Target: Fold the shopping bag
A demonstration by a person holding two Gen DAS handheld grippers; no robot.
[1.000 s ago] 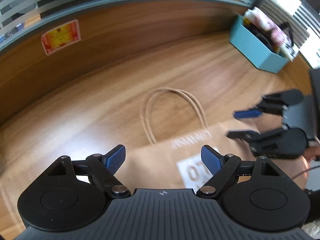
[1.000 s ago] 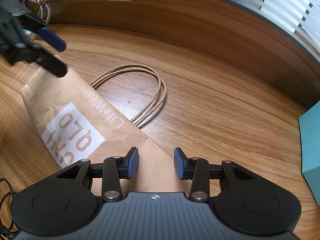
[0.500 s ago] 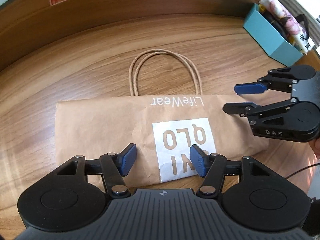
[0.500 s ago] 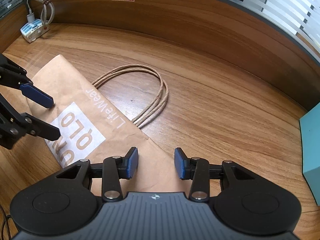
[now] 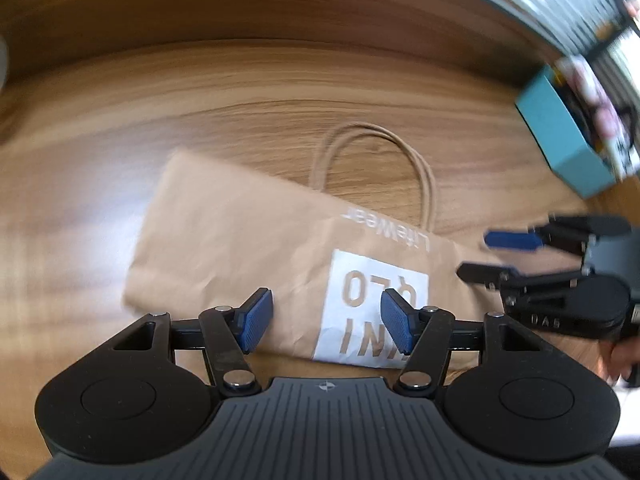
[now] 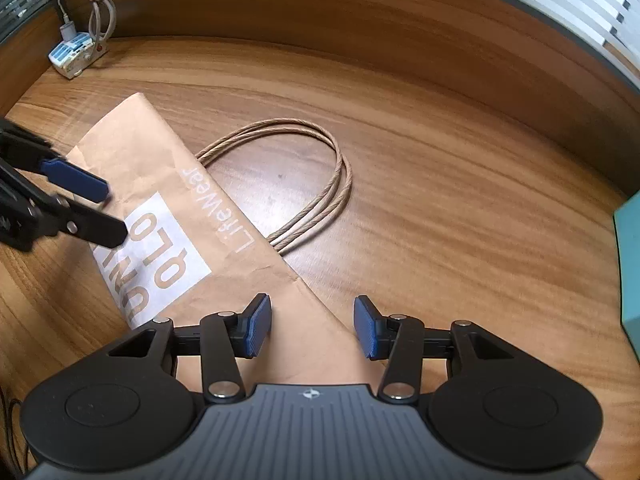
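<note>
A brown paper shopping bag (image 5: 240, 240) (image 6: 148, 152) lies flat on the wooden table, white logo panel up, its twine handles (image 5: 372, 136) (image 6: 320, 140) spread out beyond its top edge. My left gripper (image 5: 325, 300) (image 6: 110, 214) hovers open over the bag's near edge by the logo, with nothing pinched. My right gripper (image 6: 312, 304) (image 5: 478, 254) hangs over the bag's right end. Its jaws are opening, the paper lies below them and the pads do not press on it.
A teal box (image 5: 560, 140) (image 6: 630, 260) with items in it stands at the right. A white power strip (image 6: 76, 50) with a coiled cable sits at the back left. A curved wooden wall bounds the table's far side. A hand (image 5: 620, 354) shows behind the right gripper.
The left gripper rolled and shifted along the bag toward the logo, and its jaws narrowed. The right gripper's jaws widened while it stayed in place. The bag lies as before.
</note>
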